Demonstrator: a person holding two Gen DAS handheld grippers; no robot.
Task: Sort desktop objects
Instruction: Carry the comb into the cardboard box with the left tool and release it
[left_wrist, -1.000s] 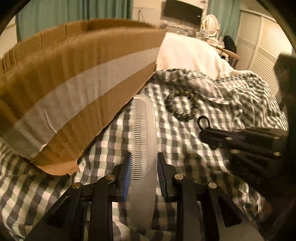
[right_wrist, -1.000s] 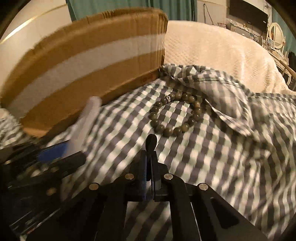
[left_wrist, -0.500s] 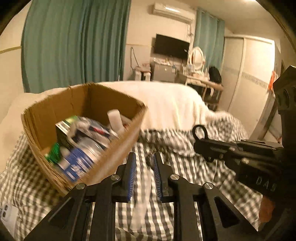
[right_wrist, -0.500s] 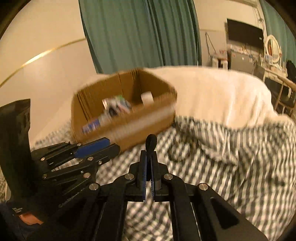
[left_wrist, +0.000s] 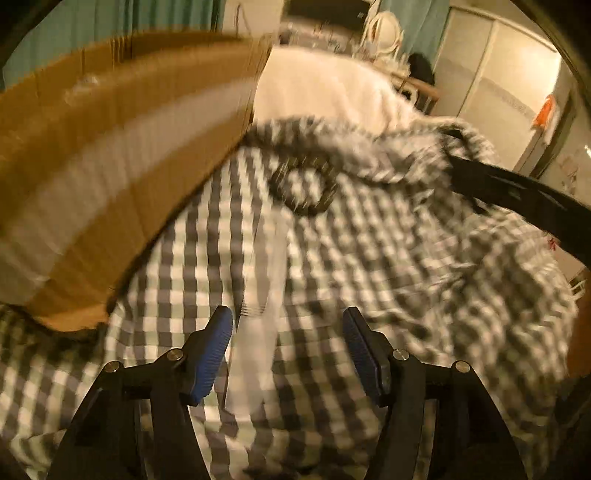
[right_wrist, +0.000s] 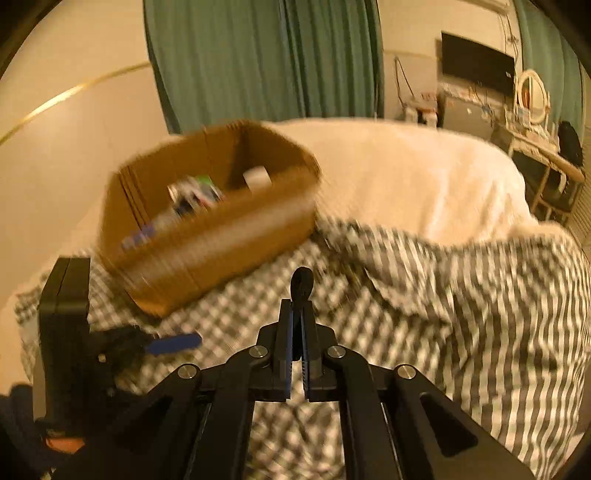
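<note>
In the left wrist view my left gripper (left_wrist: 288, 343) is open, low over the checked cloth (left_wrist: 369, 258). A pale translucent comb (left_wrist: 258, 314) lies on the cloth between its jaws, blurred. A dark bead bracelet (left_wrist: 303, 188) lies farther ahead. The cardboard box (left_wrist: 110, 147) stands at the left. In the right wrist view my right gripper (right_wrist: 297, 332) is shut on a small black ringed object (right_wrist: 302, 282), held above the cloth. The box (right_wrist: 207, 236) with several items inside is ahead to the left. The left gripper (right_wrist: 173, 341) shows at lower left.
A white blanket (right_wrist: 406, 173) covers the bed beyond the checked cloth. Green curtains (right_wrist: 258, 62), a wall screen (right_wrist: 476, 64) and a dressing table with a round mirror (right_wrist: 532, 94) are at the back. The right gripper's arm (left_wrist: 517, 199) crosses the left wrist view.
My left gripper dropped back down to the cloth and opened wide around the comb. My right gripper stayed raised and shut on the black object; the view is motion-blurred.
</note>
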